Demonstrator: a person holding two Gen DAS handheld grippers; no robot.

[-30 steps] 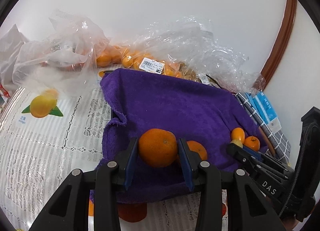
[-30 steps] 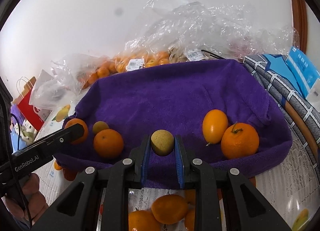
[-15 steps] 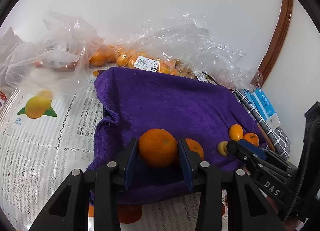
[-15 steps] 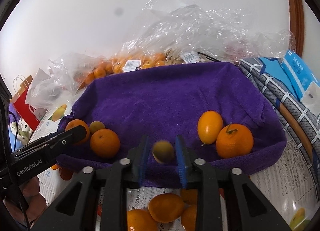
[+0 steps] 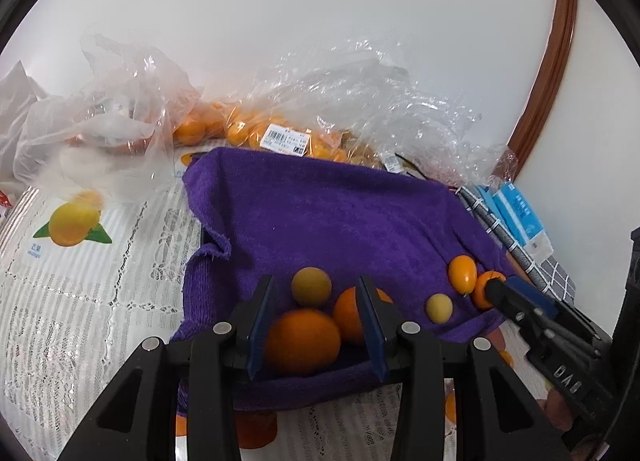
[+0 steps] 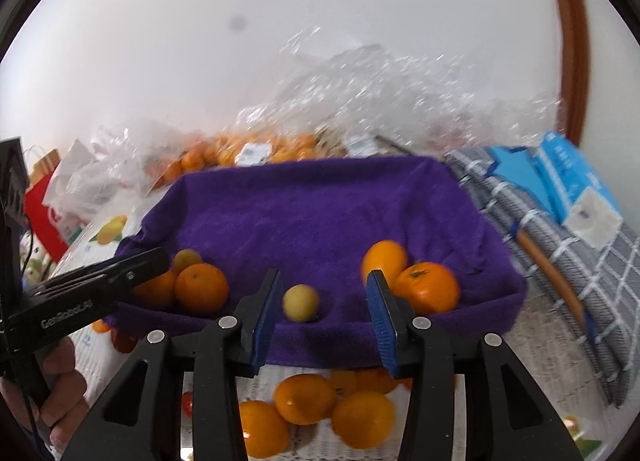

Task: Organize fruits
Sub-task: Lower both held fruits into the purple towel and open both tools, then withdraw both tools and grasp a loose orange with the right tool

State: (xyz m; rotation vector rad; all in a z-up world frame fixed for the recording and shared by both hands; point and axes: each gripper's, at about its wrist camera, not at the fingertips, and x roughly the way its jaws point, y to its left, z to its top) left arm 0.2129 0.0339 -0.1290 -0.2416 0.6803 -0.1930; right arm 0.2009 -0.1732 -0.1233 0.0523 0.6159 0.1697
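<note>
Left gripper (image 5: 316, 321): fingers spread, nothing pinched. A large orange (image 5: 302, 342) sits between the blue pads on the purple towel (image 5: 320, 213), with a gap on the right side; contact on the left pad cannot be told. A second orange (image 5: 350, 315) lies just right of it, partly behind the right finger. A small yellow-green fruit (image 5: 311, 286) sits just beyond, touching or nearly touching the large orange.

Right gripper (image 6: 324, 317): fingers spread wide, holding nothing. A small pale yellow fruit (image 6: 301, 302) rests on the towel's (image 6: 320, 213) near edge between the pads, clear of both. To its right, an oval orange fruit (image 6: 384, 259) leans against a tangerine (image 6: 430, 287) with a green stem end. The right-wrist view is motion-blurred.

In the left-wrist view the right gripper's (image 5: 494, 289) tip overlaps that tangerine (image 5: 482, 293); the oval fruit (image 5: 462, 273) and the pale fruit (image 5: 439, 307) are just left of it. In the right-wrist view the left gripper (image 6: 132, 265) sits over the left fruit cluster, by the orange (image 6: 201, 288).

Loose oranges (image 6: 316, 409) lie on the lace tablecloth (image 5: 80, 301) in front of the towel. Clear plastic bags of oranges (image 5: 280, 133) sit behind it. A blue box (image 6: 572, 185) lies on a checked cloth (image 6: 560, 261) at right.
</note>
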